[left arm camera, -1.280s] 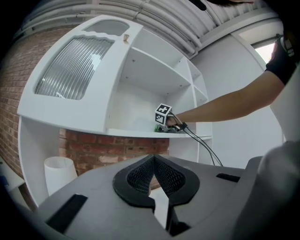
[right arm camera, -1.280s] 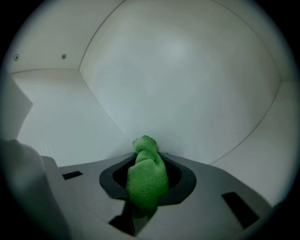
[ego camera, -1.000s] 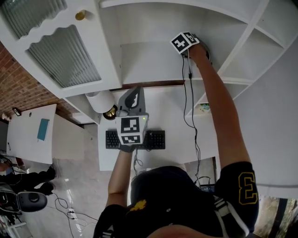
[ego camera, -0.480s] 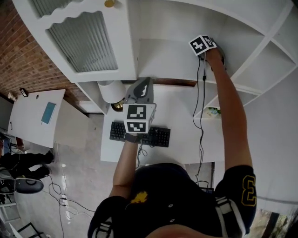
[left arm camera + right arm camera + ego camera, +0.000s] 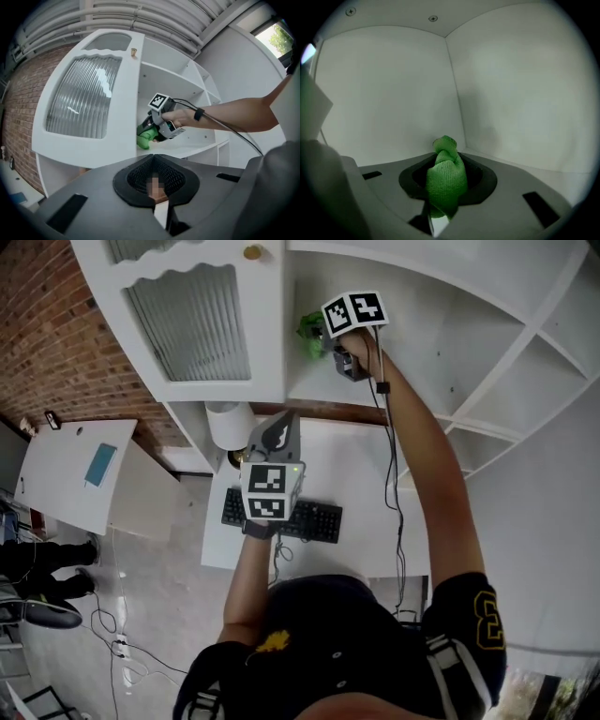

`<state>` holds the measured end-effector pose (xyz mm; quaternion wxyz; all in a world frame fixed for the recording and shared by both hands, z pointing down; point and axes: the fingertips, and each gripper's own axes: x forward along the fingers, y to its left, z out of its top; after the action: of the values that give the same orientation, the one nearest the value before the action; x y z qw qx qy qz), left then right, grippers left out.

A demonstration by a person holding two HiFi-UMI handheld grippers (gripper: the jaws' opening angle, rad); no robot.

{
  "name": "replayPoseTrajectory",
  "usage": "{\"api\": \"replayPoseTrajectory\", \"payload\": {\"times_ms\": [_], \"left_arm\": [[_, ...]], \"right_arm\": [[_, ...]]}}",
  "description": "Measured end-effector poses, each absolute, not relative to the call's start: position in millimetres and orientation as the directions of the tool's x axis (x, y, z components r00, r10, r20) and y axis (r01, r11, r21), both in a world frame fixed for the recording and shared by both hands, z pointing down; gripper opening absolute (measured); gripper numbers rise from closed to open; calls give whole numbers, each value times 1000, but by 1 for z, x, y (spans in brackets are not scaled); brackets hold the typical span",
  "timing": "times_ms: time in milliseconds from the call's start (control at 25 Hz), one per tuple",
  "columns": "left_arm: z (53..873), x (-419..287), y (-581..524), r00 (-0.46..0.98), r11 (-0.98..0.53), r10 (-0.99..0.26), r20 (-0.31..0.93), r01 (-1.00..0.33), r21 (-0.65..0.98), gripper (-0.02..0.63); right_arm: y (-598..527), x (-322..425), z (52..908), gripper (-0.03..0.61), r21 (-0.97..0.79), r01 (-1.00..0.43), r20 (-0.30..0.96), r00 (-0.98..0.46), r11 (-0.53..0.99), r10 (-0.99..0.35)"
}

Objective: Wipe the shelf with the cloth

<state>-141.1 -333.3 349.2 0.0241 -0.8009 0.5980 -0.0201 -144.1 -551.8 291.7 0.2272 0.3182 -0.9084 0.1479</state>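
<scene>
At the inner corner of the shelf [image 5: 192,149], right gripper [image 5: 328,341] pinches the green cloth [image 5: 310,332] — jaws just eased slightly apart, cloth between them — so a firmer nip and flat, overlapping strokes seem advisable; left gripper [image 5: 278,432], jaws together and empty, hangs lower down.

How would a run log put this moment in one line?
right gripper: fingers just opening slightly, green cloth clamped, at shelf | left gripper: shut, empty

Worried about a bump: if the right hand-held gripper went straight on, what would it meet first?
Probably the white shelf compartment's inner corner, reached first by the green cloth between its jaws, which have just been opening slightly; depth is unclear.
</scene>
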Motion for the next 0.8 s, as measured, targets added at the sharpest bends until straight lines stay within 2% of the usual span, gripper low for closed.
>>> {"api": "replayPoseTrajectory", "payload": {"times_ms": [80,240,360,800], "left_arm": [[351,-149,-329,265,-265,-964,7,-962,-60,18],[351,-158,-326,242,-241,-970,4,-969,-60,18],[350,-156,-328,243,-243,-970,-4,-969,-51,18],[364,-118,-342,306,-307,-952,21,-950,-54,18]], "right_arm": [[-545,-165,302,87,-143,-651,522,-690,745,-502],[-548,-167,332,78,15,-700,611,-559,714,-561],[-545,-165,337,78,96,-692,629,-514,715,-583],[-544,-160,335,78,196,-701,589,-475,686,-654]]}}
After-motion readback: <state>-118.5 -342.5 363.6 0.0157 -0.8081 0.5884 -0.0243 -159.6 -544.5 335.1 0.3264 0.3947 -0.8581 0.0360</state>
